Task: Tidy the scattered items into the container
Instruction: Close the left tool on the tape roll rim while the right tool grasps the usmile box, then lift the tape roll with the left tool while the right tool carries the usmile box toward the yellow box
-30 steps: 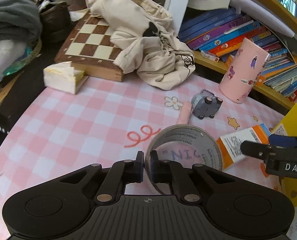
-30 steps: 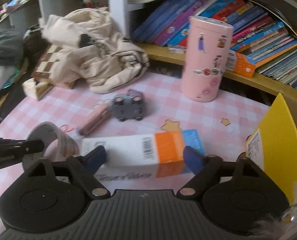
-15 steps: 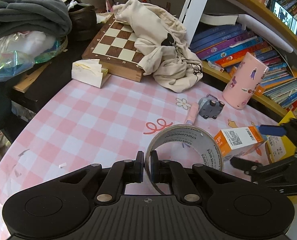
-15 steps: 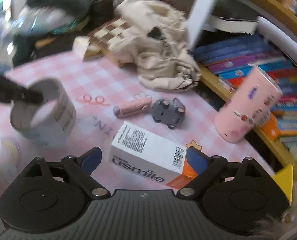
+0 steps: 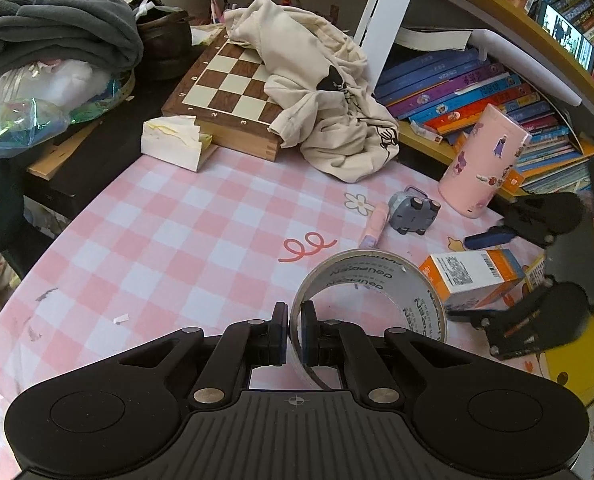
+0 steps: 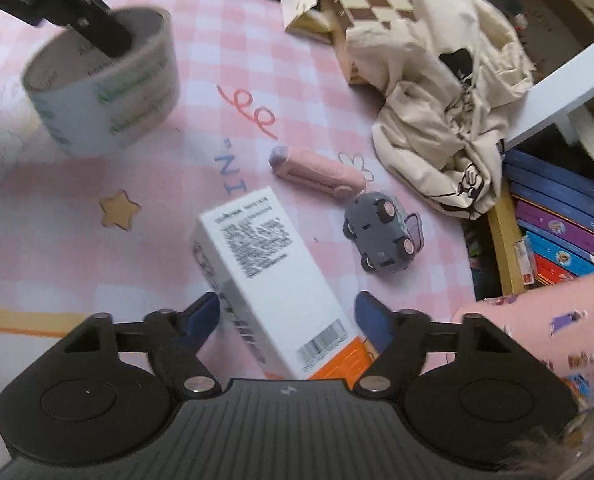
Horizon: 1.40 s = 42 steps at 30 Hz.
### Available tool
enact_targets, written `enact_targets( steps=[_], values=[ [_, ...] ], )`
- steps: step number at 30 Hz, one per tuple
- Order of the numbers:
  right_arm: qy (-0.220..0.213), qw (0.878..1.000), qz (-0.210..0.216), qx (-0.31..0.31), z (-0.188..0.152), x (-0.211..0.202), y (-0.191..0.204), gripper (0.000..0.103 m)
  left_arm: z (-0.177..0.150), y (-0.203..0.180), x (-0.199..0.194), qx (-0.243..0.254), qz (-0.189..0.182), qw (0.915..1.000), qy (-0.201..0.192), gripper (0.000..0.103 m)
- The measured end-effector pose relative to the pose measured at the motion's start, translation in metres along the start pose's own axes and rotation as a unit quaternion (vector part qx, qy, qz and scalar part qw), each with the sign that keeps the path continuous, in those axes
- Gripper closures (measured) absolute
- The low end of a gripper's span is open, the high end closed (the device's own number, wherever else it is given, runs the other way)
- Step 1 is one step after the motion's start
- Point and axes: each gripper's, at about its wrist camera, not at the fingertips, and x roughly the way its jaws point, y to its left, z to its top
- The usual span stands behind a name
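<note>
**Both grippers loaded above the pink checked cloth**

The left gripper [image 5: 293,334] is pinched narrow on the wall of the tape roll [image 5: 371,288], one finger inside the ring and one outside, and the roll hangs clear of the pink checked tablecloth [image 5: 177,248]. In the right wrist view the same roll [image 6: 105,84] shows up and to the left of the white and orange box [image 6: 273,284].

The right gripper [image 6: 289,316] holds that box between its blue pads [image 6: 203,314], jaws set wide to the box's width. The box is tilted, its orange end nearest the camera, and seems to be off the cloth, though motion blur makes this hard to judge. From the left wrist view the box [image 5: 471,276] sits just right of the tape roll.

Beyond the box, lying on the cloth, are a pink tube [image 6: 317,172] and a grey toy car [image 6: 383,236], close beside one another. A pink cylinder with stickers [image 5: 483,160] stands farther from the box, by the bookshelf [image 5: 457,92]. A cream cloth bag [image 5: 321,100] lies heaped partly over a chessboard [image 5: 225,84], well behind the box. A yellow container [image 5: 573,360] shows at the frame's edge, just right of the box.
</note>
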Motion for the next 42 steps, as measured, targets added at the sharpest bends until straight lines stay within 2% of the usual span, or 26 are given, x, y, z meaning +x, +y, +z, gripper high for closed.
enact_targets(
  steps=[6,10,14,19,23,28,38,42],
  values=[
    [0.009,1.0,0.016,0.006,0.002,0.001,-0.002,0.039,0.0,-0.001,-0.008,-0.001,0.0,1.0,-0.008,0.098],
    [0.016,0.999,0.034,0.034,0.005,-0.011,0.005,0.053,-0.001,-0.001,-0.016,-0.002,-0.001,0.9999,-0.015,0.098],
    [0.042,0.991,0.046,0.119,0.008,-0.024,0.012,0.062,-0.002,-0.001,-0.023,-0.002,-0.005,0.9997,-0.022,0.098],
    [0.041,0.968,0.093,0.229,0.004,-0.038,0.025,0.065,-0.006,-0.001,-0.031,-0.003,-0.011,0.9996,-0.025,0.098],
    [0.021,0.97,0.068,0.232,0.004,-0.042,0.041,0.064,-0.01,0.0,-0.035,-0.005,-0.01,0.9997,-0.023,0.098],
    [0.01,0.969,0.062,0.241,-0.002,-0.038,0.043,0.062,-0.014,0.002,-0.039,-0.006,-0.007,0.9998,-0.02,0.098],
    [-0.027,0.951,0.035,0.306,-0.014,-0.054,0.053,0.066,-0.019,0.005,-0.059,-0.001,-0.008,0.9996,-0.025,0.098],
    [-0.046,0.938,0.029,0.343,-0.018,-0.067,0.063,0.066,-0.023,0.006,-0.069,0.003,-0.014,0.9995,-0.028,0.098]
  ],
)
